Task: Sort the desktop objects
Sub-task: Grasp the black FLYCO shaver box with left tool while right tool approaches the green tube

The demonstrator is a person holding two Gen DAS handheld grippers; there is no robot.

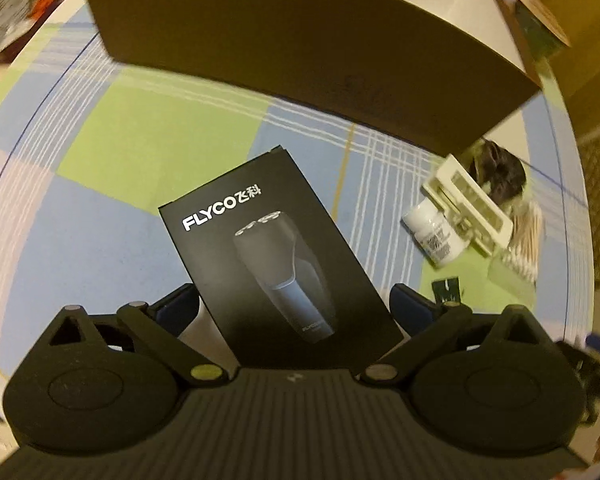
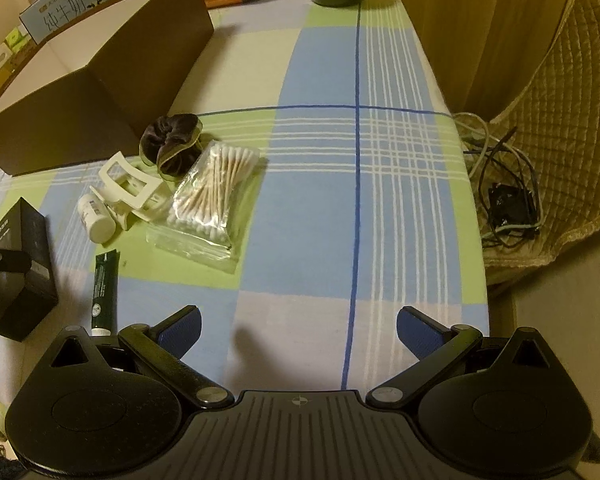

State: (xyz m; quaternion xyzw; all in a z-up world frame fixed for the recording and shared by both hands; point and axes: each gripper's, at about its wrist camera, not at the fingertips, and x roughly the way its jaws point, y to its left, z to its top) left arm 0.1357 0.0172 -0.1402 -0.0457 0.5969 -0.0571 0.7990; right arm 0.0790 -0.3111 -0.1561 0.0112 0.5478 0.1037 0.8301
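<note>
A: Left gripper (image 1: 296, 304): jaws clamped on the black shaver box (image 1: 276, 264), held off the cloth and tipped toward the brown carton (image 1: 300, 40). Likely bound for it.

B: Right gripper (image 2: 298, 330)?

A: Jaws apart, holding nothing, hovering over bare tablecloth (image 2: 320, 200).

B: Carton contents?

A: Open top, white inner wall; what shows of the interior looks empty. Unsorted beside it: scrunchie (image 2: 172, 142), white clip (image 2: 130, 186), small bottle (image 2: 96, 216), bagged swabs (image 2: 214, 200), green tube (image 2: 104, 288).

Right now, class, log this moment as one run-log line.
left gripper: shut on shaver box | right gripper: open, nothing held | brown box: open | swabs, bottle, clip: on table
</note>
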